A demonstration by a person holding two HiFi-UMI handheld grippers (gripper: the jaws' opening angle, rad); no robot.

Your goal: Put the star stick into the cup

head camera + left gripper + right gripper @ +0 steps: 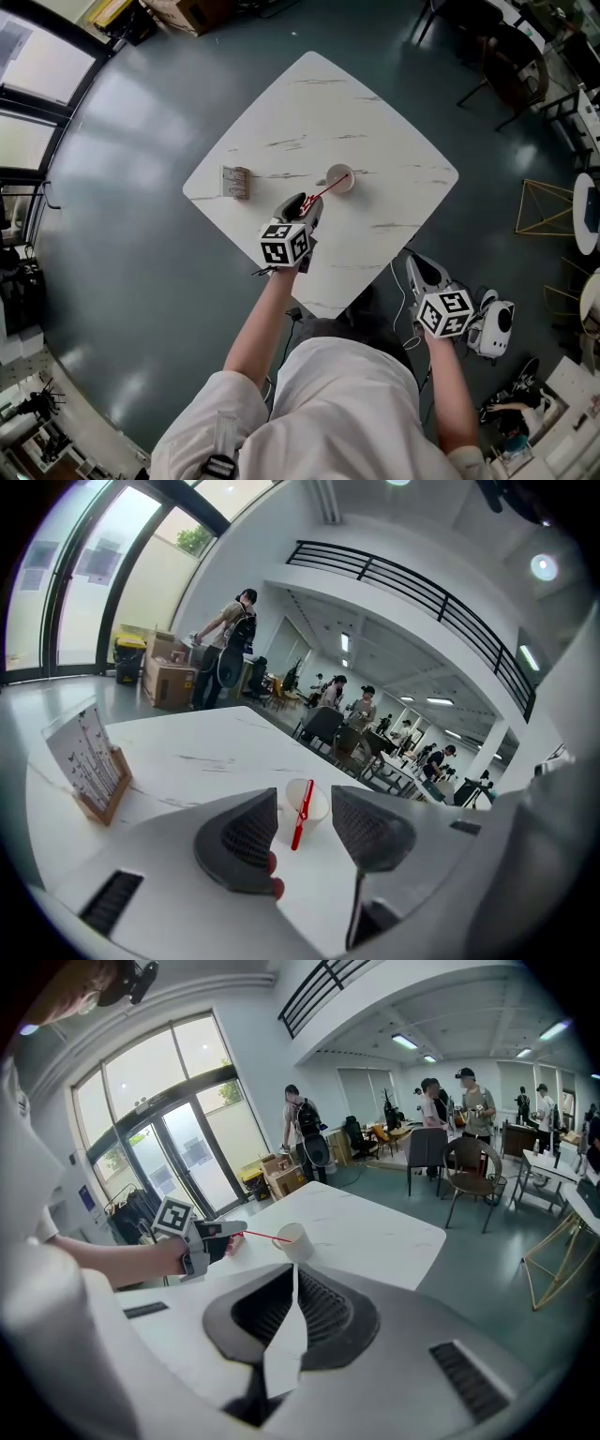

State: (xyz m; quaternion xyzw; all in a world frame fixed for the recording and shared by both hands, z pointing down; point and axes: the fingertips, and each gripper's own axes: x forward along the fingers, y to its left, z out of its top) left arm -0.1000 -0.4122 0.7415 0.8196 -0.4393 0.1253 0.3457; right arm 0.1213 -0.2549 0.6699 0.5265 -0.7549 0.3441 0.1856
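- Your left claw (304, 810) stands open over the desk (375, 141). Its pads are clear of the stick (300, 817), which shows between them.
- The stick sits with its far end in the cup (339, 178) and leans out over the rim toward that claw.
- The cup stands upright near the desk's middle.
- Your right claw (292, 1283) is closed on nothing, tips together, held off the desk's near edge.

Office atrium: chairs (466, 1174), glass doors (187, 1162), balcony (412, 583).
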